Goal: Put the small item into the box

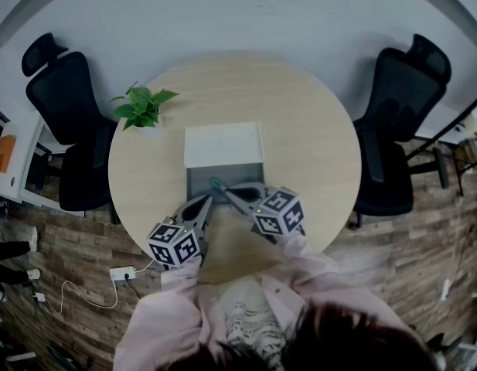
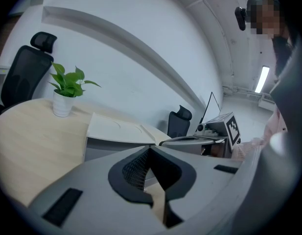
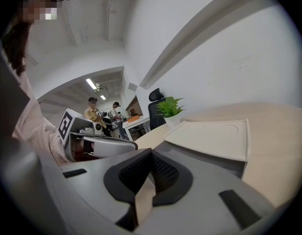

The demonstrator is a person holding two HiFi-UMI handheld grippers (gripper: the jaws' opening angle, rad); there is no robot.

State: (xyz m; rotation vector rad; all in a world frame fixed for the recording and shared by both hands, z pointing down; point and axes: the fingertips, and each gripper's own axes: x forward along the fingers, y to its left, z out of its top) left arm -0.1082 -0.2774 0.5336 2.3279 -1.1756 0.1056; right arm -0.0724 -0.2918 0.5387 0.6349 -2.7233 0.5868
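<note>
An open box [image 1: 243,173] with a grey inside sits mid-table, and its white lid [image 1: 223,145] lies flat behind it. A small teal item [image 1: 216,183] shows at the box's front edge, just beyond both gripper tips; whether it touches either, I cannot tell. My left gripper [image 1: 208,201] and right gripper [image 1: 230,192] point at that edge, side by side. In the left gripper view the left gripper [image 2: 151,168] is shut on nothing, facing the box [image 2: 109,148]. The right gripper [image 3: 150,173] is likewise shut and empty beside the lid [image 3: 214,138].
A potted plant [image 1: 141,108] stands at the table's [image 1: 315,137] back left. Black office chairs [image 1: 68,99] flank the table on both sides. A power strip [image 1: 120,273] and cable lie on the wooden floor. People stand far off in the right gripper view.
</note>
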